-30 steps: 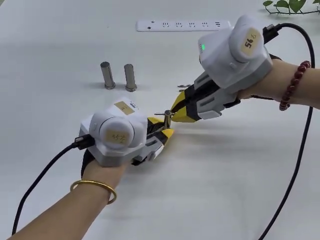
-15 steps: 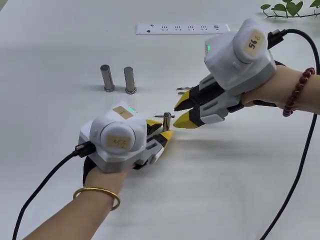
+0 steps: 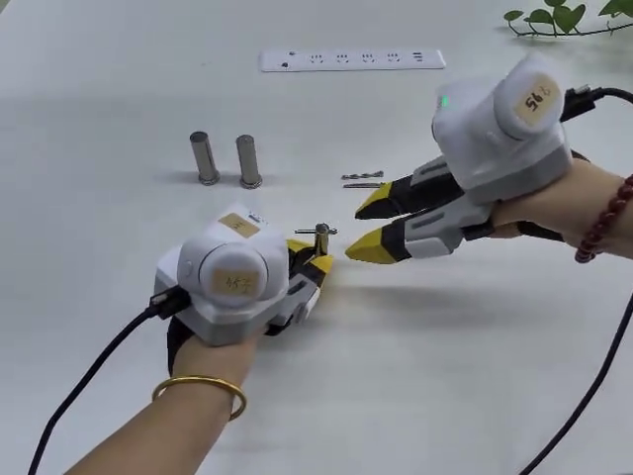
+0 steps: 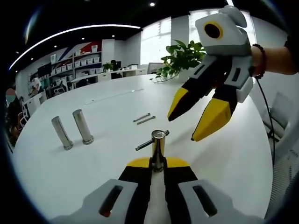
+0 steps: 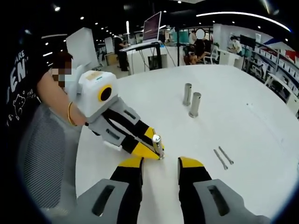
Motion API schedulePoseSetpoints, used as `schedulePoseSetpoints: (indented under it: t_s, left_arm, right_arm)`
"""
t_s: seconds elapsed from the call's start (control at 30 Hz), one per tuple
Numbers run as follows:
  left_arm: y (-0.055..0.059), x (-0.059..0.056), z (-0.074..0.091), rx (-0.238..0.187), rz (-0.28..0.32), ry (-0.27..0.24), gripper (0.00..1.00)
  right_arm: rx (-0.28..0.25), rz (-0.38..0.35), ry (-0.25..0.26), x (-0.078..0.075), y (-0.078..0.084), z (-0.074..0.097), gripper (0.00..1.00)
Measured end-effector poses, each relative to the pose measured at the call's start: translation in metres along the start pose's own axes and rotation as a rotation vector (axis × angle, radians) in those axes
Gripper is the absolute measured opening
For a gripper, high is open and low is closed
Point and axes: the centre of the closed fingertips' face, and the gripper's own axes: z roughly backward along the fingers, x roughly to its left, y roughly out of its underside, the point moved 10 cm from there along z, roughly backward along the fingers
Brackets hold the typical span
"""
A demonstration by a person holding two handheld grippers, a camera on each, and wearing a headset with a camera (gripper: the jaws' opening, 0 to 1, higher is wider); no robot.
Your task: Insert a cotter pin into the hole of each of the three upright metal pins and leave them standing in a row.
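Note:
My left gripper [image 3: 309, 265] is shut on a short metal pin [image 3: 321, 238] held upright just above the table. A cotter pin [image 3: 314, 231] sticks through the hole near its top. In the left gripper view the pin [image 4: 158, 148] stands between my closed jaws with the cotter pin [image 4: 148, 141] crossing it. My right gripper [image 3: 358, 232] hovers open and empty a little to the right of that pin. Two more metal pins [image 3: 204, 158] [image 3: 247, 161] stand side by side at the back left. Two loose cotter pins [image 3: 362, 179] lie behind my right gripper.
A white power strip [image 3: 351, 60] lies at the far edge, and plant leaves [image 3: 554, 18] show at the back right. Black cables trail from both grippers toward the near side. A person sits behind the left gripper [image 5: 140, 140] in the right gripper view.
My right gripper has opened and drawn back to the right, away from the held pin. The cotter pin stays in the pin's hole. The left gripper has kept its grip.

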Motion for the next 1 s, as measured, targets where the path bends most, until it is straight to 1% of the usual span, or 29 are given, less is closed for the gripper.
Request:
schedulePoseSetpoints:
  t_s: [0.17, 0.43, 0.53, 0.63, 0.77, 0.87, 1.0]
  left_arm:
    - [0.000, 0.001, 0.000, 0.000, -0.002, 0.004, 0.06]
    - [-0.001, 0.003, -0.001, -0.001, 0.006, 0.004, 0.06]
    - [-0.001, 0.004, -0.001, 0.002, 0.008, 0.005, 0.06]
    - [-0.001, 0.006, 0.001, 0.005, 0.004, 0.001, 0.06]
    - [-0.003, 0.012, 0.004, -0.001, 0.011, -0.009, 0.06]
    - [-0.006, 0.019, 0.008, -0.010, 0.013, -0.009, 0.06]
    - [-0.006, 0.030, 0.012, 0.000, -0.003, -0.029, 0.06]
  right_arm:
    - [-0.028, -0.046, 0.018, 0.004, 0.003, 0.002, 0.28]
    - [-0.063, -0.090, 0.050, 0.006, 0.003, 0.004, 0.36]
    - [-0.075, -0.101, 0.064, 0.007, 0.003, 0.005, 0.38]
    - [-0.075, -0.097, 0.081, 0.007, 0.003, 0.005, 0.39]
    - [-0.088, -0.116, 0.093, 0.008, 0.003, 0.005, 0.39]
    - [-0.101, -0.130, 0.097, 0.009, 0.003, 0.005, 0.39]
    - [-0.107, -0.142, 0.102, 0.009, 0.005, 0.005, 0.39]
